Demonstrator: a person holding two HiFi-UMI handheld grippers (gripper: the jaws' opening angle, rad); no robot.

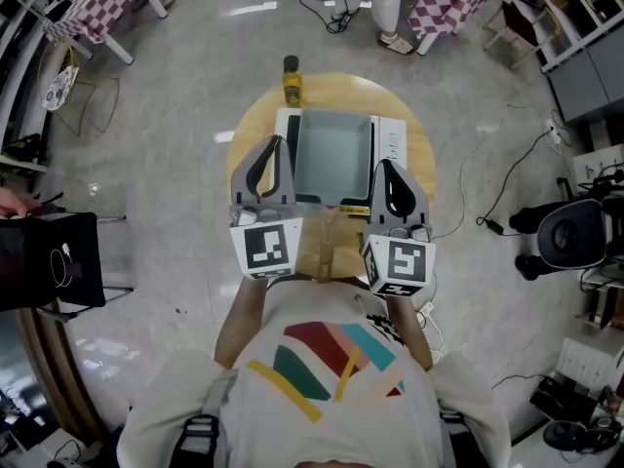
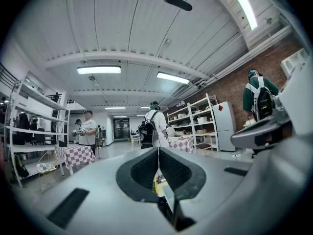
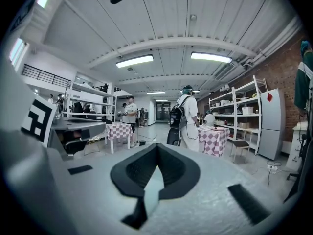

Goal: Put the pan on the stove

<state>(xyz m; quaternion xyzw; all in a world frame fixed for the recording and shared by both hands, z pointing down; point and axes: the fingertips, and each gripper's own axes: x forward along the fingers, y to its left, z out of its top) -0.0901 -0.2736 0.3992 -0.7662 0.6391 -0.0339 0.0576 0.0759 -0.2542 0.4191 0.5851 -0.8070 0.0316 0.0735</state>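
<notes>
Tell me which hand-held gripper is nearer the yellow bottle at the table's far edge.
Left. In the head view the left hand-held gripper sits almost straight below the yellow bottle; the right hand-held gripper sits below and well to its right.

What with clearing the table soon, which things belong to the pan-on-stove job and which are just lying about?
Job: grey square pan, white stove, left gripper, right gripper.
Lying about: yellow bottle, checked-cloth table.

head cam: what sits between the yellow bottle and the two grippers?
Head view: the white stove with the grey square pan on it fills the stretch from the bottle to the left gripper and right gripper.
</notes>
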